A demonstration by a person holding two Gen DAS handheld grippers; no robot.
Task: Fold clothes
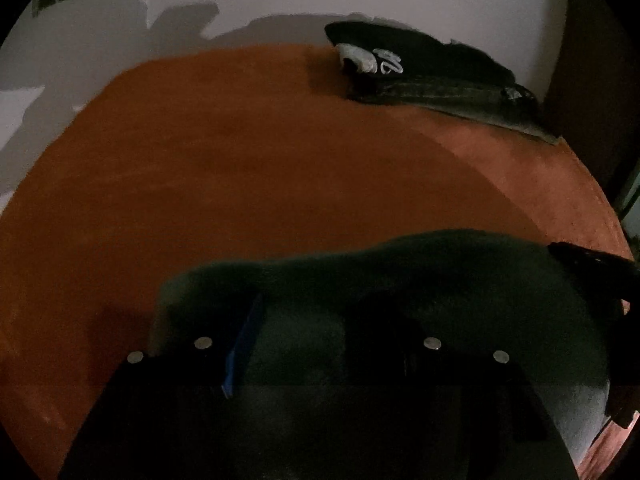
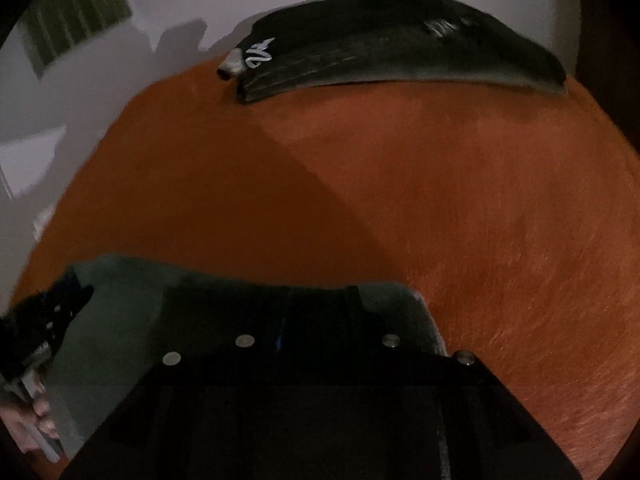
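No text could be read with any certainty. The dark folded garment [image 2: 400, 40] at the far edge of the orange surface [image 2: 440, 200] bore white printed marks (a looping scrawl near its left end, a fainter patch toward the right), but both were too blurred to make out as letters or numbers.
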